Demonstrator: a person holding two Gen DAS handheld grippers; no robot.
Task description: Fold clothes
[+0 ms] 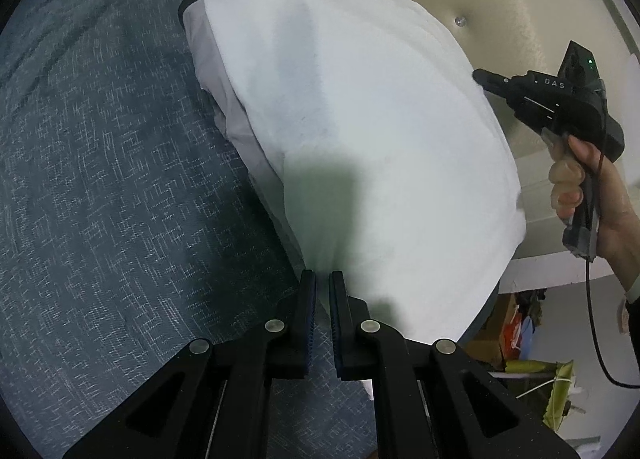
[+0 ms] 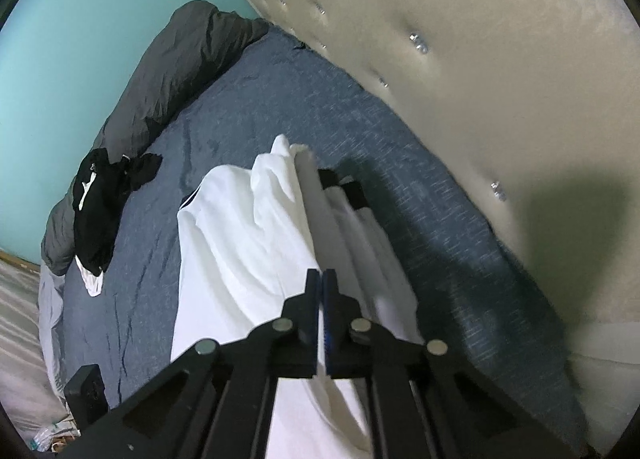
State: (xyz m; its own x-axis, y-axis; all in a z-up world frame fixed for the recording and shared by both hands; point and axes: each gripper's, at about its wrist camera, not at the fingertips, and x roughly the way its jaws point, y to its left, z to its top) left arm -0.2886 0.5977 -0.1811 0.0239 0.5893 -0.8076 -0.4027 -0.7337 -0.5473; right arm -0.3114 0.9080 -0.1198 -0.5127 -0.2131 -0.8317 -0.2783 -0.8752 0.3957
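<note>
A white garment (image 1: 360,131) with dark trim is held up over the blue bed cover (image 1: 100,179). My left gripper (image 1: 323,279) is shut on its near lower edge, with a narrow gap between the pads. My right gripper (image 1: 486,79) shows in the left wrist view at the garment's right edge, held by a hand. In the right wrist view the right gripper (image 2: 322,277) is shut on a fold of the white garment (image 2: 248,227), which hangs down to the bed cover (image 2: 280,99).
A cream tufted headboard (image 2: 480,39) runs along the bed's right side. A grey duvet (image 2: 172,59) lies bunched at the far edge by a teal wall. A black garment (image 2: 100,199) lies next to it. Clutter (image 1: 540,379) stands on the floor beyond the bed.
</note>
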